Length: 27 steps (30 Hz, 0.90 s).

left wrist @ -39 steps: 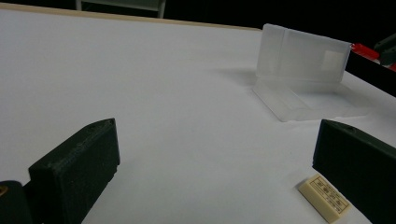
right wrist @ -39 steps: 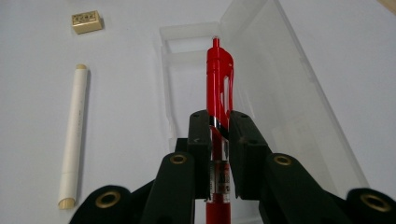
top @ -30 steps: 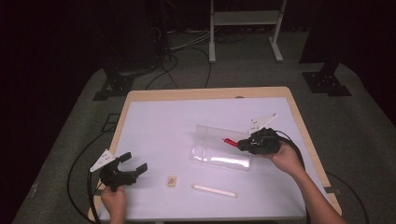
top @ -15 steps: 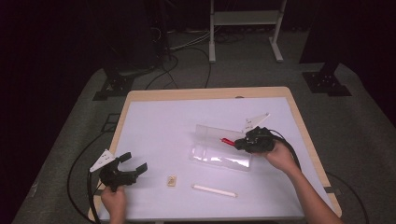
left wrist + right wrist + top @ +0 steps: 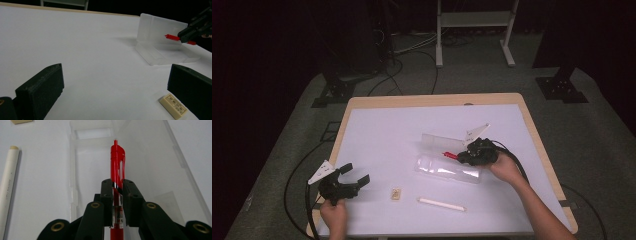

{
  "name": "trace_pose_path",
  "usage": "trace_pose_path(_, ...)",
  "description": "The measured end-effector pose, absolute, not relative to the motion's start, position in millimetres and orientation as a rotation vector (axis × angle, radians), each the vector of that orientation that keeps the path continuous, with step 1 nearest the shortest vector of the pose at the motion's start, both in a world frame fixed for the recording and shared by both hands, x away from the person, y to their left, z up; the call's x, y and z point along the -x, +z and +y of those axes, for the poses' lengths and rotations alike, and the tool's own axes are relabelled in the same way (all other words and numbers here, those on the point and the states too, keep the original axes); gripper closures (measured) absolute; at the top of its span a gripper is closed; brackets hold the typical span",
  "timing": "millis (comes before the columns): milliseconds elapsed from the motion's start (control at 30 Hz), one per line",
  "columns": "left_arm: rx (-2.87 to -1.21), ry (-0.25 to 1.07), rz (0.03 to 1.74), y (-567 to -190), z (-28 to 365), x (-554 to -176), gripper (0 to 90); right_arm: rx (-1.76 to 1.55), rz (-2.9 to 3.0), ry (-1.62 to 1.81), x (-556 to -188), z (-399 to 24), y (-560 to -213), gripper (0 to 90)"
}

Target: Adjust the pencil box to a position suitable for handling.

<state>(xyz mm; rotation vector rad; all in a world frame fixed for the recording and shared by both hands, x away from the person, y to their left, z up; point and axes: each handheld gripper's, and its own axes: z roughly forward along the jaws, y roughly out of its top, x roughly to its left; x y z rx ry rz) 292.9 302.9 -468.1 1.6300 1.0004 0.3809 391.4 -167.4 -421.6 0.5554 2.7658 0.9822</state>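
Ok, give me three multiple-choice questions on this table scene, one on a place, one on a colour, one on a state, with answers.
1. Where is the small cream rectangular eraser?
A. inside the case
B. on the white table, near the left gripper
C. held by a gripper

2. What colour is the pen in the right gripper?
A. blue
B. green
C. red

3. How is the clear plastic pencil case?
A. open, lid up
B. shut
C. upside down

Answers: B, it lies by the open left jaws; C, its barrel is red; A, its lid stands up behind the tray.
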Motion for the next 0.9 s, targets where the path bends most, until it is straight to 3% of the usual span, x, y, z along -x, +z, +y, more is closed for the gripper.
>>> trace_pose_path(900, -1.628, 0.380, 1.000, -468.2, 303.3, -292.9, 0.1, -0.530, 2.836, 0.940, -399.8, -146.4, -444.8, 78.3)
